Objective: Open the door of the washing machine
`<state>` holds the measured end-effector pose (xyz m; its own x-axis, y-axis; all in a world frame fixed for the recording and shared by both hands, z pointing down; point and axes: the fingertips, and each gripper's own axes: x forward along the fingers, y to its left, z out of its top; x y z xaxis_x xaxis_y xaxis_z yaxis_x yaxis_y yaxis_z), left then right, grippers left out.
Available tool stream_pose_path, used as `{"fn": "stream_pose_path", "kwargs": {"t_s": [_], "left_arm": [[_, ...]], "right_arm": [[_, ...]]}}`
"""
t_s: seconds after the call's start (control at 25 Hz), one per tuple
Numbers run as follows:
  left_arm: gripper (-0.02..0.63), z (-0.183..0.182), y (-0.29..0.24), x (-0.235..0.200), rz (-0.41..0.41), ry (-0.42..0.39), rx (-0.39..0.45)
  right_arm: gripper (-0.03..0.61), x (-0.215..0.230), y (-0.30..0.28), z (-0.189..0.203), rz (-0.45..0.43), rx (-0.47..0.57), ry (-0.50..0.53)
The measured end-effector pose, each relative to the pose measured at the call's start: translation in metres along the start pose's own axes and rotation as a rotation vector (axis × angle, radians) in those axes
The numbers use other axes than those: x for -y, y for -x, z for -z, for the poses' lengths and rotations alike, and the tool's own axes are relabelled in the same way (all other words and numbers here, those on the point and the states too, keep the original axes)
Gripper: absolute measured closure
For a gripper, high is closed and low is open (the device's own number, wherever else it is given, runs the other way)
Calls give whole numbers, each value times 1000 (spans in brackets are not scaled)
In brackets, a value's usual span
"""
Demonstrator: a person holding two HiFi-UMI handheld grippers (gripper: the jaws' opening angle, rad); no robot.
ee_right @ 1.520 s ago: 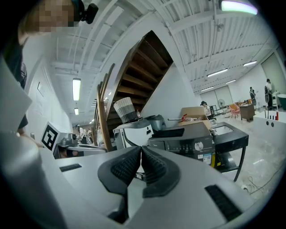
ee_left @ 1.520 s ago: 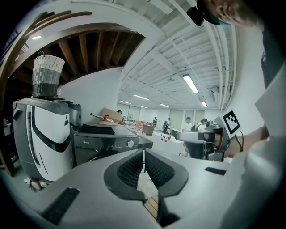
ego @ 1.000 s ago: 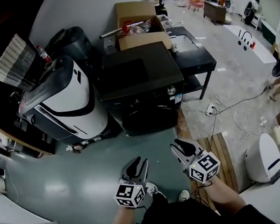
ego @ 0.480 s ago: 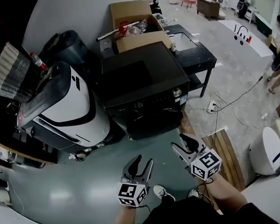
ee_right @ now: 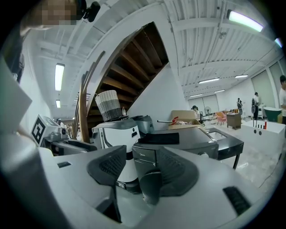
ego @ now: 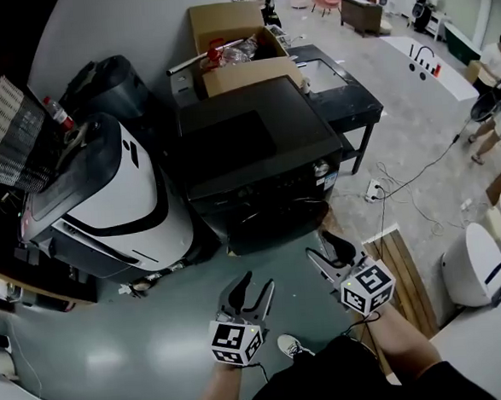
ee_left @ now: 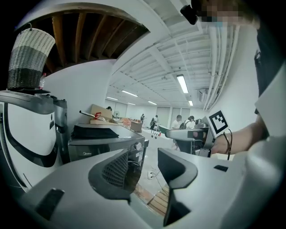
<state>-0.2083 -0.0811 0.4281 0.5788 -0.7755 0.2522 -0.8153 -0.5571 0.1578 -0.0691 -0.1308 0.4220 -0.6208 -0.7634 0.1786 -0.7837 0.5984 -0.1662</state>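
Note:
The dark washing machine (ego: 255, 147) stands in front of me, its round door (ego: 273, 223) shut and facing me. My left gripper (ego: 252, 284) hangs over the green floor, short of the door and slightly left of it. My right gripper (ego: 325, 247) is nearer, by the machine's front right corner, touching nothing. Both have just been opening their jaws, which now stand apart with nothing between them. In the left gripper view the machine (ee_left: 105, 138) shows past the left gripper (ee_left: 145, 167). In the right gripper view the door (ee_right: 149, 185) bulges between the jaws of the right gripper (ee_right: 140, 172).
A white machine with a black stripe (ego: 105, 196) stands close on the washer's left. Behind it is a cardboard box (ego: 240, 46), to its right a black table (ego: 346, 94). Wooden slats (ego: 400, 266), cables and a power strip (ego: 374, 193) lie on the right floor.
Both grippers have moved forward toward the washing machine, which now sits nearer in view. The jaws of both stand wider apart than a second ago.

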Motion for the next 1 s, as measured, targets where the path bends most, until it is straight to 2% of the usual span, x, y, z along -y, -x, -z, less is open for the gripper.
{"fn": "stream_pose_path", "kwargs": {"t_s": [0.4,0.64,0.8,1.0], "left_arm": [[400,-2,-42,-17,13,1,-3],[400,-3,-84,-18,-10,0,-11],[397,3,-121,-22,-51,23,-20],[393,13,-170,-24,-66,42,-39]], "right_arm": [[339,29,-28,5,8,-39,76],[336,77,-42,17,-5,-76,63],[336,115,-56,30,-30,-109,59],[336,160,-77,49,-58,-164,65]]}}
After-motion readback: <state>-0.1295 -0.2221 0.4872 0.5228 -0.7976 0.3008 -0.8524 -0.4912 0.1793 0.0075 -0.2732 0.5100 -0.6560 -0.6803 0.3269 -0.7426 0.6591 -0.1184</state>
